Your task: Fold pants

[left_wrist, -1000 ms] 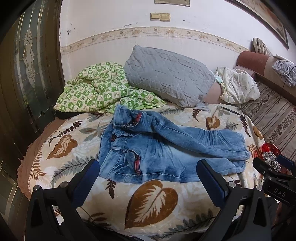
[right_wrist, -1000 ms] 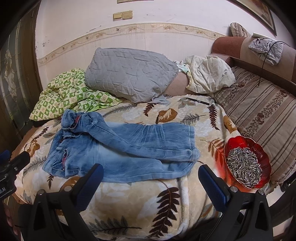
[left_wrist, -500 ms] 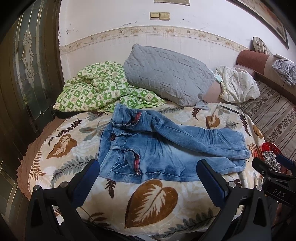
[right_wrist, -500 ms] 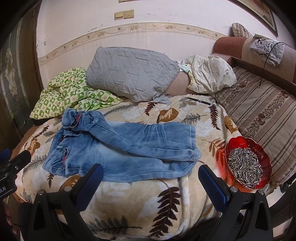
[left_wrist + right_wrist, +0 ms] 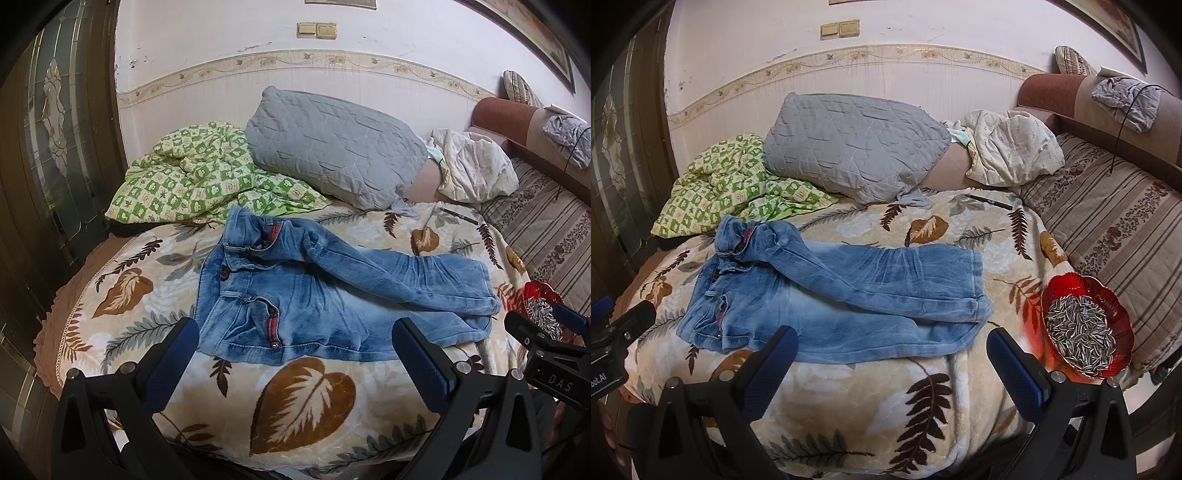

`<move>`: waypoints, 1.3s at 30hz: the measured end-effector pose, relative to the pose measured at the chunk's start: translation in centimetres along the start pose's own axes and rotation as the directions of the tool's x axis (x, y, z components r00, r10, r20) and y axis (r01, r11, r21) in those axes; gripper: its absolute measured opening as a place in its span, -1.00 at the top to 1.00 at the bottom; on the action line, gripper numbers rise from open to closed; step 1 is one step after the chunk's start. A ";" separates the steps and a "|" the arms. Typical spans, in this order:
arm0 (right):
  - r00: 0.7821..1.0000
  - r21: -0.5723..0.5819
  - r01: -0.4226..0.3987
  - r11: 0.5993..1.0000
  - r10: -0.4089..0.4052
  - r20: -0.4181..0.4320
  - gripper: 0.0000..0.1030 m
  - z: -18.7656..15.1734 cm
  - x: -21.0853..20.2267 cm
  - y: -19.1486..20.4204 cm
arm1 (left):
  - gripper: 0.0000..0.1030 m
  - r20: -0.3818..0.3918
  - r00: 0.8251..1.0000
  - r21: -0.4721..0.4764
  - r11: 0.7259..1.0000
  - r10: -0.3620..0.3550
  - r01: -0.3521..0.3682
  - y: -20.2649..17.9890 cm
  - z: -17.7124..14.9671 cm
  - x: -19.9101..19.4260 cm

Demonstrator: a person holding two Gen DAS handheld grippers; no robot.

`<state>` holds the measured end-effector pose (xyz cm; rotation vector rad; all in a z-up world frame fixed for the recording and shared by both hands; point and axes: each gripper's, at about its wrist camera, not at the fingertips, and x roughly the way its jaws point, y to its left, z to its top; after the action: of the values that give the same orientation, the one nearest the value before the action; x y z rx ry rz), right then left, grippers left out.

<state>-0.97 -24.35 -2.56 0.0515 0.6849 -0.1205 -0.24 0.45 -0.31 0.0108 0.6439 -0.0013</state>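
Observation:
Blue jeans [image 5: 317, 291] [image 5: 834, 295] lie on a leaf-patterned blanket [image 5: 306, 398] [image 5: 886, 402], waist to the left, legs running right, the far leg crossed partly over the near one. My left gripper [image 5: 295, 339] stands open above the blanket's near edge, in front of the waist and seat, holding nothing. Further right, my right gripper [image 5: 892, 347] is open too, just short of the near leg's lower edge. Each gripper shows in the other's view: the right gripper [image 5: 546, 350] at the right edge, the left gripper [image 5: 617, 332] at the left edge.
A red bowl of sunflower seeds [image 5: 1086, 328] sits at the blanket's right edge near the leg hems. Behind the jeans lie a green checked quilt [image 5: 199, 177], a grey pillow [image 5: 332, 144], a cream bundle [image 5: 1012, 147] and a pen [image 5: 990, 201]. A striped sofa cushion [image 5: 1115, 229] is right.
Both views have shifted very slightly; the jeans lie as before and both grippers stay open and off the cloth.

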 end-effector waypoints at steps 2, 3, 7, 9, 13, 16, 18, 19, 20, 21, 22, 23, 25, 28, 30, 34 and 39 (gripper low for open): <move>1.000 0.001 0.000 1.000 0.000 0.000 -1.00 0.0 0.0 0.0 | -1.00 0.001 1.000 -0.002 1.000 0.002 -0.002 0.0 0.0 0.0; 1.000 0.000 -0.001 1.000 0.001 -0.001 -1.00 0.0 0.0 0.0 | -1.00 0.000 1.000 -0.001 1.000 0.000 0.000 0.0 0.0 0.0; 1.000 0.000 -0.002 1.000 0.002 0.000 -1.00 0.0 0.0 -0.1 | -1.00 -0.001 1.000 0.001 1.000 0.002 -0.002 0.0 0.0 0.1; 1.000 0.002 -0.002 1.000 0.002 0.000 -1.00 0.0 0.0 -0.1 | -1.00 -0.003 1.000 -0.001 1.000 0.006 -0.006 0.0 0.0 0.1; 1.000 0.005 0.000 1.000 0.000 -0.003 -1.00 -0.1 0.1 -0.1 | -1.00 -0.005 1.000 -0.001 1.000 0.007 -0.007 0.0 0.0 0.2; 1.000 0.006 -0.002 1.000 0.002 -0.006 -1.00 -0.1 0.2 0.1 | -1.00 -0.007 1.000 -0.002 1.000 0.006 -0.006 0.1 0.1 0.3; 1.000 0.005 -0.002 1.000 0.002 -0.006 -1.00 -0.2 0.2 0.2 | -1.00 -0.008 1.000 0.001 1.000 0.005 -0.005 0.1 0.1 0.4; 1.000 0.006 -0.001 1.000 0.002 -0.006 -1.00 -0.1 0.2 0.0 | -1.00 -0.008 1.000 0.001 1.000 0.005 -0.005 0.1 0.1 0.4; 1.000 0.007 -0.001 1.000 0.001 -0.006 -1.00 -0.1 0.2 0.0 | -1.00 -0.009 1.000 0.003 1.000 0.006 -0.006 0.0 0.2 0.5; 1.000 0.009 -0.001 1.000 0.001 -0.008 -1.00 -0.1 0.3 0.1 | -1.00 -0.010 1.000 0.003 1.000 0.005 -0.005 0.1 0.2 0.5; 1.000 0.010 -0.001 1.000 0.001 -0.009 -1.00 -0.1 0.4 0.0 | -1.00 -0.010 1.000 0.003 1.000 0.007 -0.007 0.1 0.2 0.6; 1.000 0.012 -0.001 1.000 0.002 -0.011 -1.00 -0.1 0.4 0.0 | -1.00 -0.010 1.000 0.003 1.000 0.007 -0.007 0.0 0.2 0.5; 1.000 0.014 -0.001 1.000 0.001 -0.014 -1.00 -0.1 0.6 0.0 | -1.00 -0.010 1.000 0.004 1.000 0.006 -0.006 0.0 0.2 0.6; 1.000 0.017 -0.003 1.000 0.003 -0.021 -1.00 -0.1 0.9 -0.2 | -1.00 -0.011 1.000 0.006 1.000 0.005 -0.005 0.1 0.2 0.6; 1.000 0.017 -0.004 1.000 0.005 -0.025 -1.00 -0.2 1.1 -0.2 | -1.00 -0.014 1.000 0.012 1.000 0.003 -0.003 -0.1 0.3 0.9; 1.000 0.001 -0.003 1.000 0.003 -0.029 -1.00 -0.1 1.3 -0.7 | -1.00 -0.015 0.999 0.026 0.999 -0.040 0.040 -0.6 0.8 1.6; 0.998 -0.115 -0.054 0.992 0.051 -0.035 -1.00 0.6 1.9 -2.8 | -1.00 -0.003 0.992 0.107 0.986 -0.126 0.126 -1.7 2.2 2.8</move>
<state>0.50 -27.34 -3.33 -0.0403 0.7209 -0.0291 3.28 -1.26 -0.23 0.0741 0.6395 -0.1581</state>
